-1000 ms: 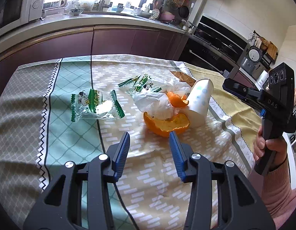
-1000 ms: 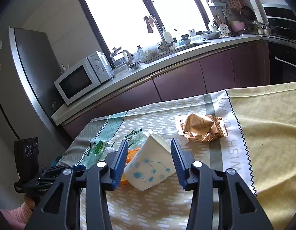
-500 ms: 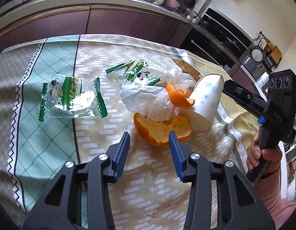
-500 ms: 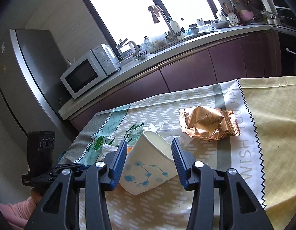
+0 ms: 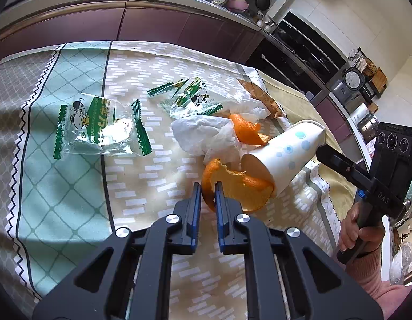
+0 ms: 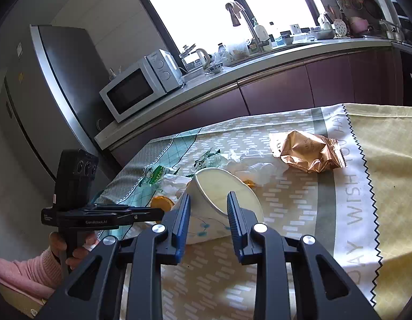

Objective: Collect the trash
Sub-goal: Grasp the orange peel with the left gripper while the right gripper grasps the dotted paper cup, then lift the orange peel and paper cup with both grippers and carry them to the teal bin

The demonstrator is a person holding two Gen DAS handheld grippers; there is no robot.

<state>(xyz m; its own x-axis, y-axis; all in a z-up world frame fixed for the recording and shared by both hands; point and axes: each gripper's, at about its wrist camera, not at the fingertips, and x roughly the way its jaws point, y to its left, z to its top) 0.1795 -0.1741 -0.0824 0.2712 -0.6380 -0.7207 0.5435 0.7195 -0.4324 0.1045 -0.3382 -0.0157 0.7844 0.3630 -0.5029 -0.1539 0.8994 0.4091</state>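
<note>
Orange peel [image 5: 240, 186] pinched at its near-left edge by left gripper [image 5: 208, 186], jaws just drawn almost together on the thin rind; light, limp, likely to tear, best taken at the thicker curl. Paper cup [image 6: 219, 200] tipped on its side mid-table on patterned tablecloth [image 6: 286, 205], just beside the peel, flanked by right gripper [image 6: 208, 202], jaws just narrowed on its thin, crushable wall

Bare tablecloth [image 5: 72, 213] leftward — wrappers [image 5: 99, 128] beyond
</note>
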